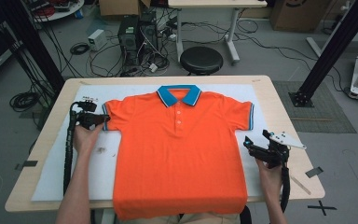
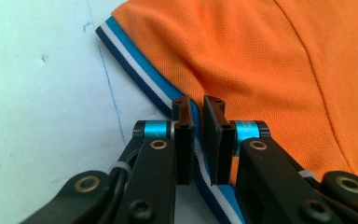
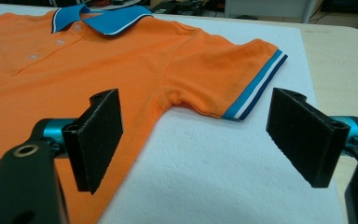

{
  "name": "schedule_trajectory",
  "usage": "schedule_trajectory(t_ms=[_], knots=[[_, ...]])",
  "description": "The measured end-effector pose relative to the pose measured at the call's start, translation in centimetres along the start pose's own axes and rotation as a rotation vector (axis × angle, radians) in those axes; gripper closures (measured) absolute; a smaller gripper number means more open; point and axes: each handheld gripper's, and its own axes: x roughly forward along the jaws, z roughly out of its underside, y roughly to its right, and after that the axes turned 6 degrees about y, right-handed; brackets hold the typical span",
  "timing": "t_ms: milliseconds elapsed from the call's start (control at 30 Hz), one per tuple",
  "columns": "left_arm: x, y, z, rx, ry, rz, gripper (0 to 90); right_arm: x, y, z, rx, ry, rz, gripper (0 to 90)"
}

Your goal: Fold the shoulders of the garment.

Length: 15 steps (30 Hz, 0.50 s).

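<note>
The orange polo shirt (image 1: pixel 179 154) lies flat, front up, on a white mat (image 1: pixel 93 163) covering the counter (image 1: pixel 289 98). The left gripper (image 2: pixel 196 140) is clamped on the striped sleeve cuff (image 2: pixel 140 74) (the person's left side). The right gripper (image 3: pixel 209 135) hangs just beside the shirt's opposite edge, jaws wide apart, holding nothing.

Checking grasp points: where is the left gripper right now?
In the high view the left gripper is at the table's left, at the shirt's sleeve; its own view shows the jaws closed on the striped cuff.
</note>
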Motion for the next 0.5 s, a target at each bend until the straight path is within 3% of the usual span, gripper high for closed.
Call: schedule_trajectory(t_ms=[200,267,500], knots=[[-1.0,1.3,-0.7,0.023,0.058,0.016,83.3,0.0,0.0,0.0,0.000,-0.003,0.002,19.1],[-1.4,2.2,-1.1,0.028,0.089,0.048,83.4,0.0,0.0,0.0,-0.001,-0.003,0.002,19.2],[-0.9,4.3,-1.2,0.058,0.082,0.110,83.3,0.1,0.0,0.0,-0.007,-0.002,0.002,19.1]])
